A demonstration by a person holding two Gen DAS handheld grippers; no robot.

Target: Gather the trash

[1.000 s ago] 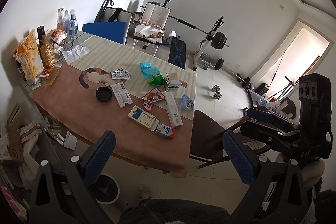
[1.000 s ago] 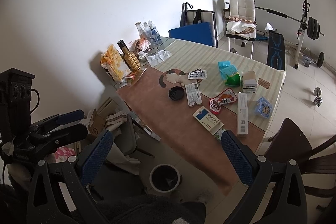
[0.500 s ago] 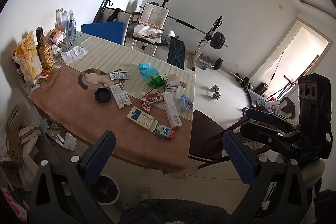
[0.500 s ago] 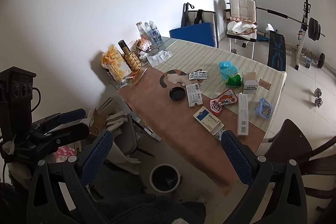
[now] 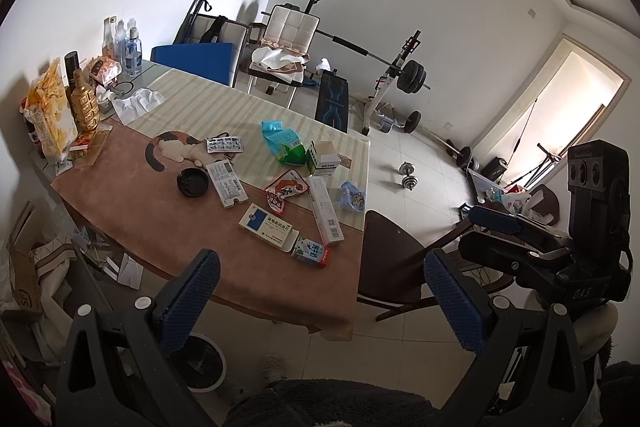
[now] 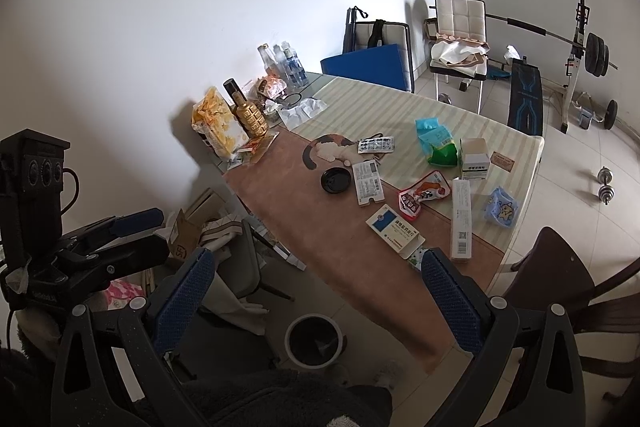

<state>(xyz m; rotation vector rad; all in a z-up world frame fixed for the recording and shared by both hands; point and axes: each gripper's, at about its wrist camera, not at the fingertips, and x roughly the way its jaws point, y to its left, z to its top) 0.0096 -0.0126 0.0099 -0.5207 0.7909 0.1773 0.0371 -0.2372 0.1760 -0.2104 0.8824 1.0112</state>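
Note:
Trash lies scattered on the table (image 5: 132, 211): a blue-and-white medicine box (image 5: 269, 227), a long white box (image 5: 326, 213), a small milk carton (image 5: 310, 251), a red snack wrapper (image 5: 285, 190), a green packet (image 5: 286, 147), a blister pack (image 5: 224, 145) and a black lid (image 5: 193, 182). A white-rimmed bin (image 6: 315, 339) stands on the floor by the table's near edge. My left gripper (image 5: 320, 301) is open and empty, held high in front of the table. My right gripper (image 6: 316, 303) is open and empty above the bin; it also shows in the left wrist view (image 5: 520, 239).
A dark wooden chair (image 5: 396, 259) stands at the table's right end. Bottles (image 5: 84, 103) and a snack bag (image 5: 50, 115) sit along the wall side. Cardboard and clutter (image 6: 188, 243) lie on the floor to the left. Gym equipment (image 5: 400, 67) stands at the back.
Both views have shifted only slightly; the table sits a little lower and nearer in view. Both grippers stay open and empty.

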